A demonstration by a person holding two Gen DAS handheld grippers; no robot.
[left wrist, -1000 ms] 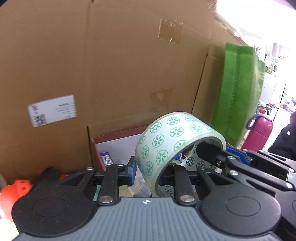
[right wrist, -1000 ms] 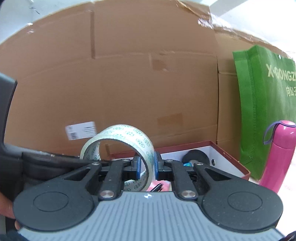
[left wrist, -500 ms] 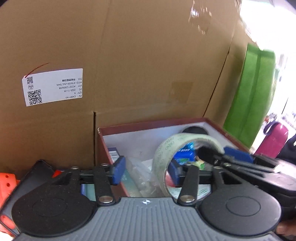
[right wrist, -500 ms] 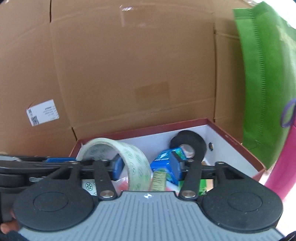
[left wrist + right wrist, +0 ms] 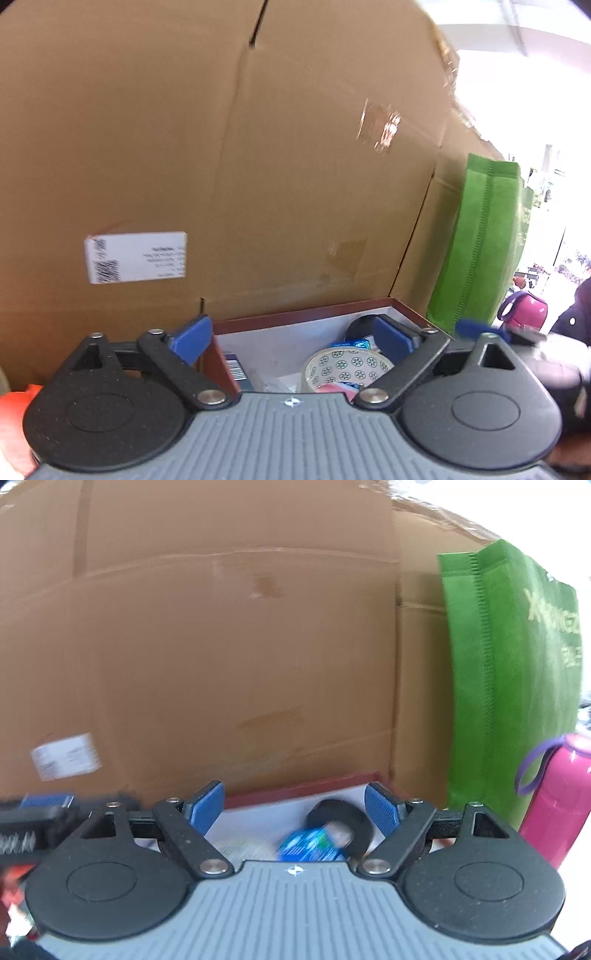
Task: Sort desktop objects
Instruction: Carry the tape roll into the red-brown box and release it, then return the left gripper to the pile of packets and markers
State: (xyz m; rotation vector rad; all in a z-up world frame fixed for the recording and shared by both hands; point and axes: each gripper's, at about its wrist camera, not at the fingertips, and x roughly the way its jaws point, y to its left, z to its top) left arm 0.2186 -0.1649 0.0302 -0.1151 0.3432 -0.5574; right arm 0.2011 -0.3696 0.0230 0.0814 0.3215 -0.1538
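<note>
A roll of clear tape with green star prints [image 5: 345, 369] lies inside the dark red box [image 5: 295, 318], among other small items. My left gripper [image 5: 291, 338] is open and empty, above and in front of the box. My right gripper [image 5: 293, 806] is also open and empty, over the same box [image 5: 295, 788]. In the right wrist view a black tape roll [image 5: 341, 825] and a blue packet [image 5: 310, 845] lie in the box. The printed tape roll is hidden in that view.
A tall cardboard wall [image 5: 221, 166] stands right behind the box. A green fabric bag [image 5: 513, 686] and a pink bottle [image 5: 557, 797] stand to the right. An orange object [image 5: 14, 402] sits at the far left. The other gripper [image 5: 517, 336] shows at the right.
Both grippers let go of the printed tape roll, which now lies in the box. Both jaws opened wide and both grippers pulled back and up.
</note>
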